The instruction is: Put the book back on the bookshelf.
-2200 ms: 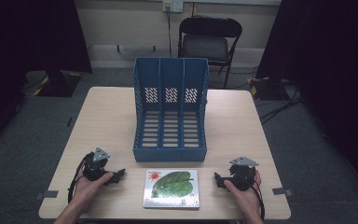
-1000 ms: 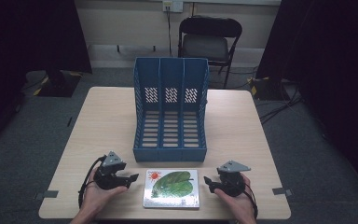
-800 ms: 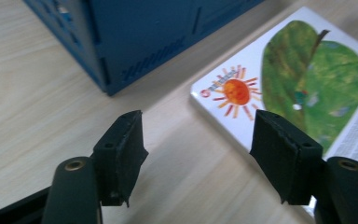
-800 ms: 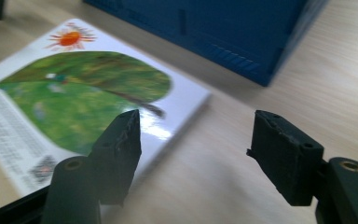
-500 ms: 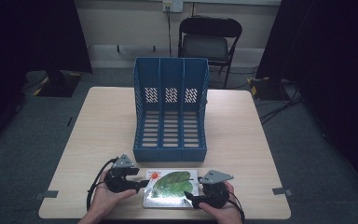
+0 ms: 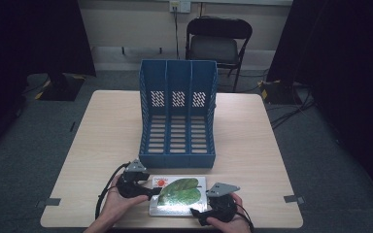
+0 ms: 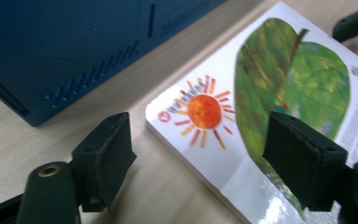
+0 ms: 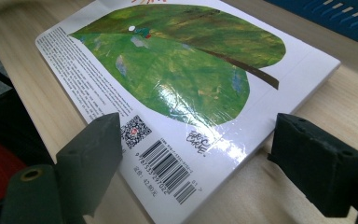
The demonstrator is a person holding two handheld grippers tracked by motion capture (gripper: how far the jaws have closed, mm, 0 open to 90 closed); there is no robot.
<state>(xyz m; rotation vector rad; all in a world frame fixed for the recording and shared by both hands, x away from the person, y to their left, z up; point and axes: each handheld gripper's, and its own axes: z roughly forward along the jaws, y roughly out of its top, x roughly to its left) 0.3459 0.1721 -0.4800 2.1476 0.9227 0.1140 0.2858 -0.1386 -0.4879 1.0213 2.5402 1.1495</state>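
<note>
A pale wooden worktop [image 6: 107, 131] carries a blue plastic three-slot file rack [image 6: 178, 116] at its middle. Just in front of the rack, near the front edge, lies a flat white glossy book with a green leaf cover [image 6: 178, 195]. The left claw [image 6: 151, 192], spread, straddles the book's left corner. The right claw [image 6: 195, 213], also spread, brackets its barcode corner.
</note>
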